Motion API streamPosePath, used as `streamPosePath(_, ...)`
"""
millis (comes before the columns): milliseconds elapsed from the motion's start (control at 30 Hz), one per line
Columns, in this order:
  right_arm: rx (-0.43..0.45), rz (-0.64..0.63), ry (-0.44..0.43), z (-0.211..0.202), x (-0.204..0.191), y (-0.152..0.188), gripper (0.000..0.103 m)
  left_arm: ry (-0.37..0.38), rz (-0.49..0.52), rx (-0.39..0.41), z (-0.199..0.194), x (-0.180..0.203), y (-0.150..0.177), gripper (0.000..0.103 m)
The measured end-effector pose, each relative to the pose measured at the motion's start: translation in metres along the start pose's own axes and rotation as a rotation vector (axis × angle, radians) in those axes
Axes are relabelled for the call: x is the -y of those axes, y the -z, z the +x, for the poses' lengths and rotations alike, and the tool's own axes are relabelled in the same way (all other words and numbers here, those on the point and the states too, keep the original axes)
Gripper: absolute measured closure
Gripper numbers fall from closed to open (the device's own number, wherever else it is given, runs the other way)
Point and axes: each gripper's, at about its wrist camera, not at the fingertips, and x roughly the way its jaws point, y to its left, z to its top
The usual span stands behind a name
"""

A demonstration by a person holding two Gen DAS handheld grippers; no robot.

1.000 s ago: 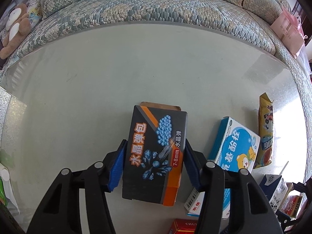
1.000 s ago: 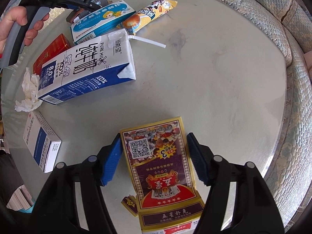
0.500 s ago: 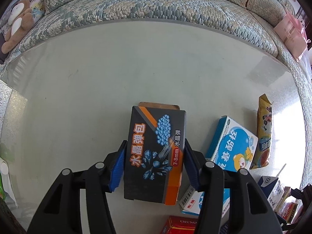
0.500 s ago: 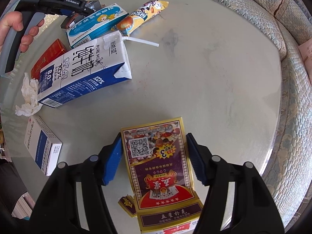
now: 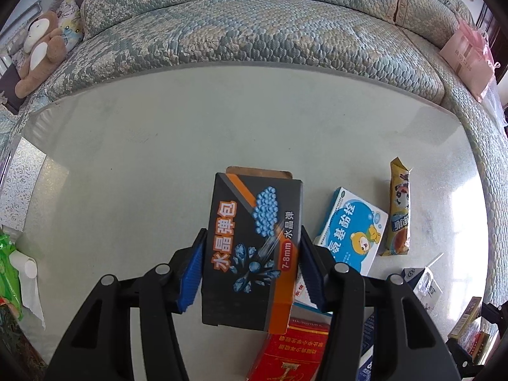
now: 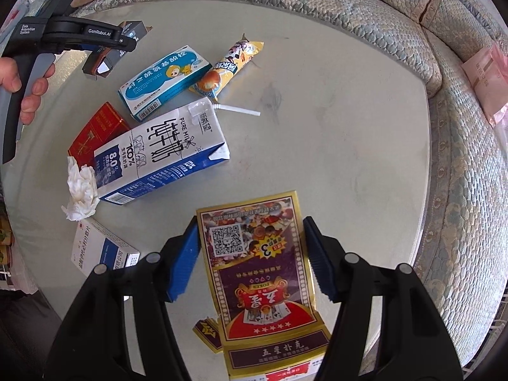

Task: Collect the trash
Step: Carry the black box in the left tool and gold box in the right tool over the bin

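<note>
Glass table (image 6: 333, 120): milk carton (image 6: 158, 155), medicine box (image 6: 163, 81), snack wrapper (image 6: 228, 63), tissue (image 6: 81, 190).

Bright daylight, tabletop (image 5: 460, 190) glare, fisheye-warped edges

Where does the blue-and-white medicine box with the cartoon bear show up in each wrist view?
Left wrist: the medicine box lies right of centre on the table, just right of the left gripper and its black box.
Right wrist: the medicine box lies upper left, beyond the milk carton.
Shared landmark: the yellow snack wrapper right beside it.
</note>
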Motion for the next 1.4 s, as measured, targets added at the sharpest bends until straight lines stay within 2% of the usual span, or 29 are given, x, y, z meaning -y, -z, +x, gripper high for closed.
streamPosePath(300, 0.034, 0.141, 0.070, -0.049, -0.027, -0.007, 0.041, -0.018, -0.047, 0.017, -0.067, -0.004, 0.040, 0.050)
streamPosePath(533, 0.036, 0.253, 0.099, -0.086, -0.043, 0.004, 0.041, -0.051, -0.072, 0.057, -0.125, -0.011, 0.083, 0.050)
streamPosePath(733, 0.066, 0.281, 0.080, -0.114, -0.063, 0.025, 0.041, -0.071, -0.121, 0.075, -0.169, -0.016, 0.136, 0.050)
streamPosePath(867, 0.082, 0.238, 0.071, -0.123, -0.087, 0.043, 0.041, -0.099, -0.139, 0.104, -0.192, -0.018, 0.172, 0.050)
streamPosePath(1000, 0.129, 0.184, 0.068, -0.128, -0.114, 0.057, 0.041, -0.105, -0.126, 0.115, -0.199, -0.019, 0.199, 0.050)
streamPosePath(1133, 0.180, 0.176, 0.063, -0.127, -0.135, 0.066, 0.041, -0.071, -0.106, 0.122, -0.194, -0.026, 0.221, 0.050)
streamPosePath(1400, 0.293, 0.209, 0.090, -0.111, -0.159, 0.086, 0.041, -0.016, 0.017, 0.182, -0.167, -0.033, 0.255, 0.050)
